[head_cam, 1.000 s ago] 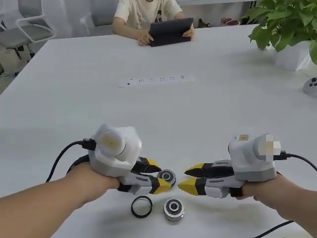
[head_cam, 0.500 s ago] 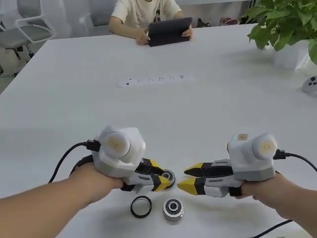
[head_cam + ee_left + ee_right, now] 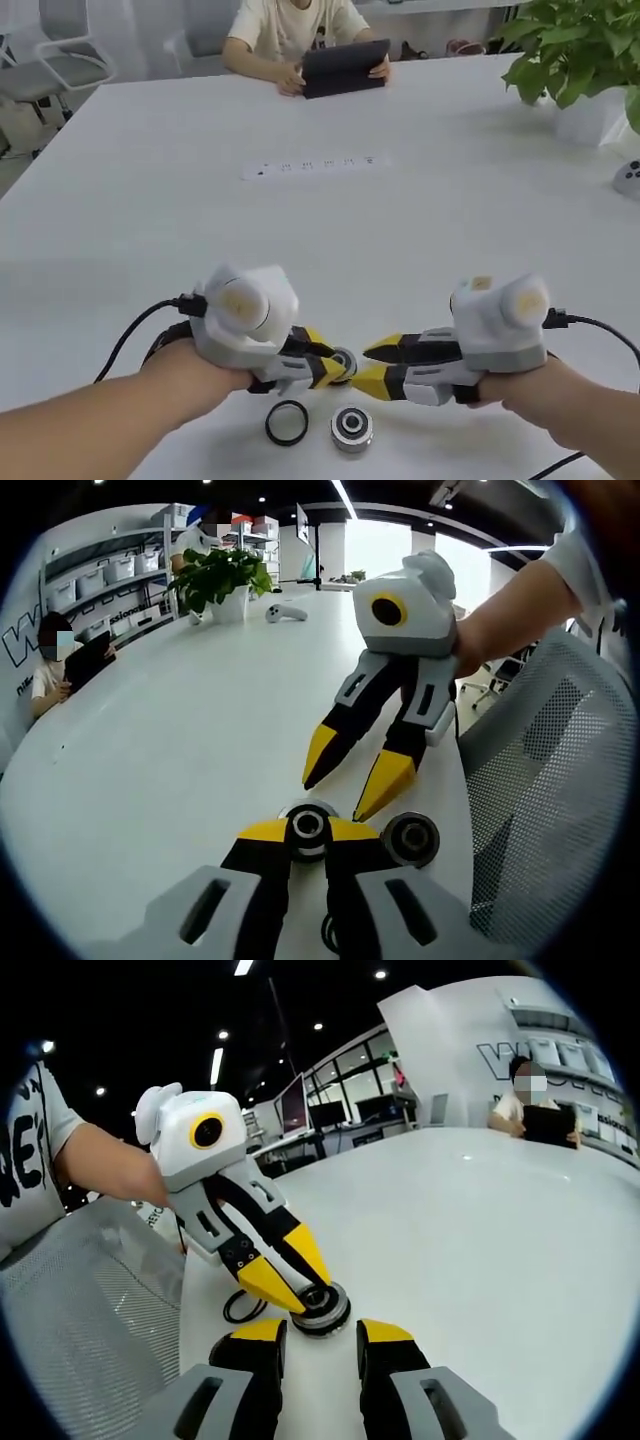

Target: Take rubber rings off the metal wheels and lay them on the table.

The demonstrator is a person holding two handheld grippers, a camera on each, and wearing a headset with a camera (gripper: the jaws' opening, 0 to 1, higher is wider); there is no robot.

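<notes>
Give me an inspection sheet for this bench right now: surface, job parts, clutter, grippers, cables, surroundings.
Surface: white table, plain top.
Job's things: one metal wheel between the left jaws; second wheel on the table beside a loose rubber ring.
Clutter: power strip, potted plant, controller.
Grippers: left gripper shut on the metal wheel; right gripper open, tips just short of it.
Cables: black cable behind the left gripper; second cable behind the right.
Surroundings: person with tablet at the far end; chair.
</notes>
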